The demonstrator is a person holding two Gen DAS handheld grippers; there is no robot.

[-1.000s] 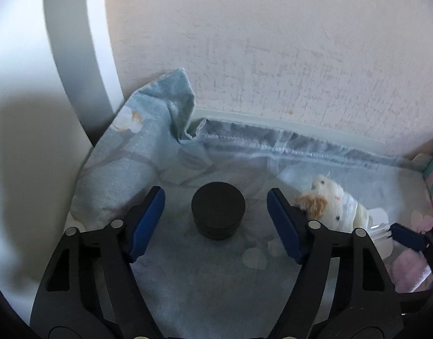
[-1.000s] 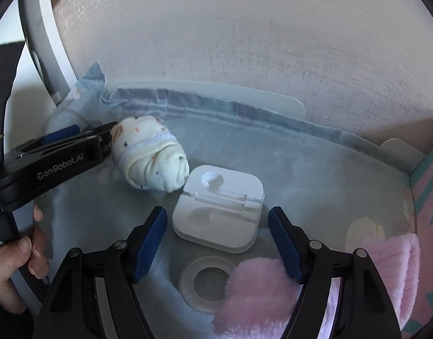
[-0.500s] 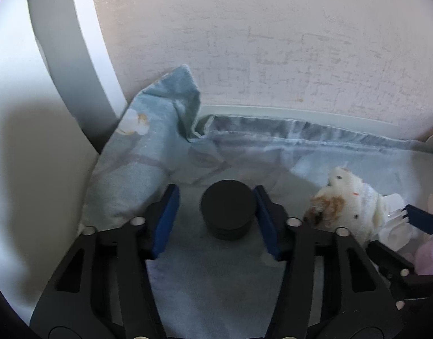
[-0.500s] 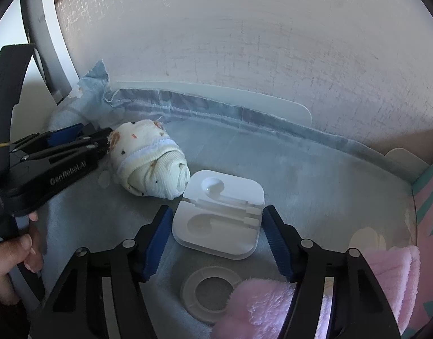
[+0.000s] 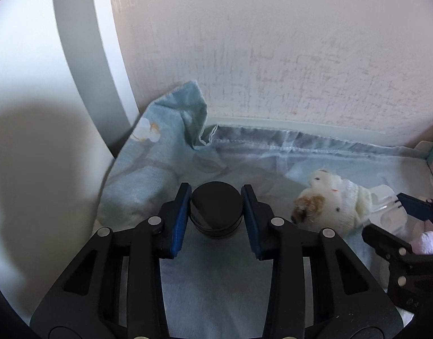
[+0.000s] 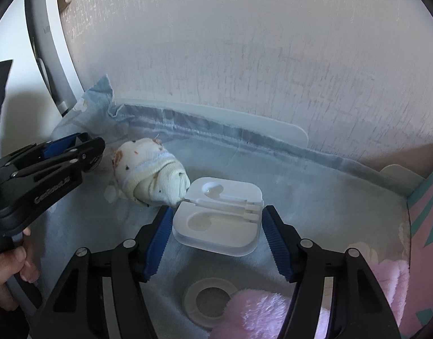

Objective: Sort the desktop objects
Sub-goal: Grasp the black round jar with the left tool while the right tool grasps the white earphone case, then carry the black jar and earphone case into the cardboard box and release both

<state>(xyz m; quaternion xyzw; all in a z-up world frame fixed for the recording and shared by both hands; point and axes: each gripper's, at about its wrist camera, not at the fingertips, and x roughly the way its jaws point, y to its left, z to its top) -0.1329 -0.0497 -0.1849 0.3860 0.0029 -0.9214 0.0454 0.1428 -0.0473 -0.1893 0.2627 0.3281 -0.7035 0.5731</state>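
Since a second ago we have drawn our left gripper (image 5: 216, 200) in around the black tin (image 5: 216, 212); its jaws are closing, pads touching the tin on the blue cloth (image 5: 216, 282). Our right gripper (image 6: 216, 223) has narrowed to bracket the white case (image 6: 219, 217), pads at its sides, beside the rolled sock (image 6: 148, 175).

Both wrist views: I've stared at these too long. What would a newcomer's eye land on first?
Probably the black round tin on the blue cloth, between the blue pads of the left gripper, whose jaws are closing on it. Next, the white plastic tray between the right gripper pads, with the rolled cream sock at its left corner.
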